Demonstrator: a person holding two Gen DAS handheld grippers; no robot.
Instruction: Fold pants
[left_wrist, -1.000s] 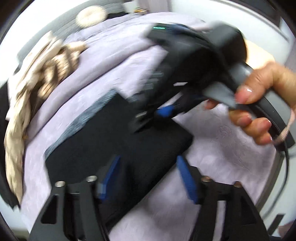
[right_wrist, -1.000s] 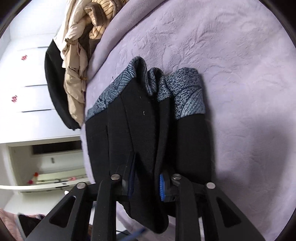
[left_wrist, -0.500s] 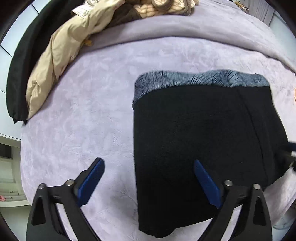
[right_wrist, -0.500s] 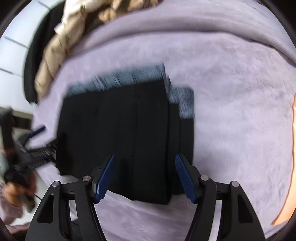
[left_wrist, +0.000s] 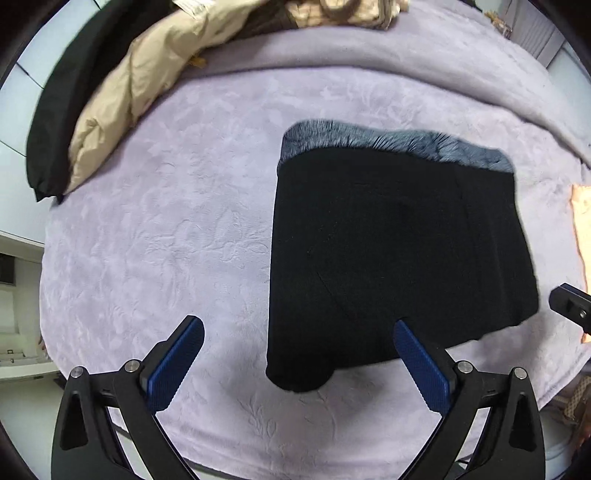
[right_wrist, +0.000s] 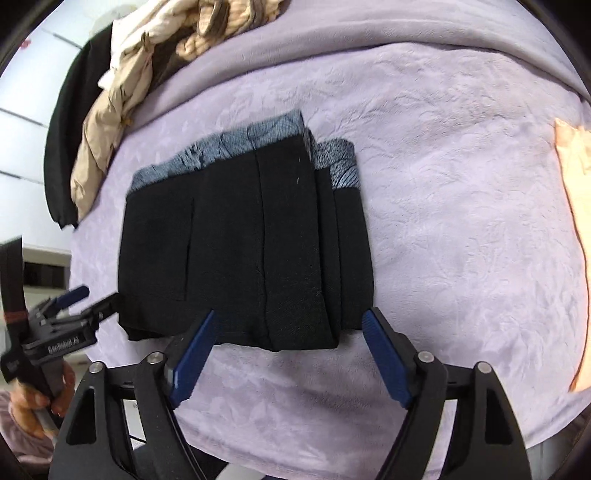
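Note:
The black pants (left_wrist: 391, 254) lie folded into a compact rectangle on the lilac bedspread (left_wrist: 177, 221), with a grey patterned band (left_wrist: 399, 142) along the far edge. In the right wrist view the pants (right_wrist: 243, 254) show several stacked folds. My left gripper (left_wrist: 295, 363) is open and empty, just off the pants' near left corner. My right gripper (right_wrist: 286, 356) is open and empty, just off the near edge of the folded pile. The left gripper also shows in the right wrist view (right_wrist: 81, 299), at the pants' left edge.
A heap of beige and black clothes (left_wrist: 122, 85) lies at the far left of the bed. A peach cloth (right_wrist: 576, 206) lies at the right edge. The bed's near edge (right_wrist: 332, 454) is close below the grippers. White cupboards (left_wrist: 18, 302) stand to the left.
The right gripper has opened and let go of the pants, then backed off. Both grippers have drawn back to the near edge of the folded pile, which now lies flat.

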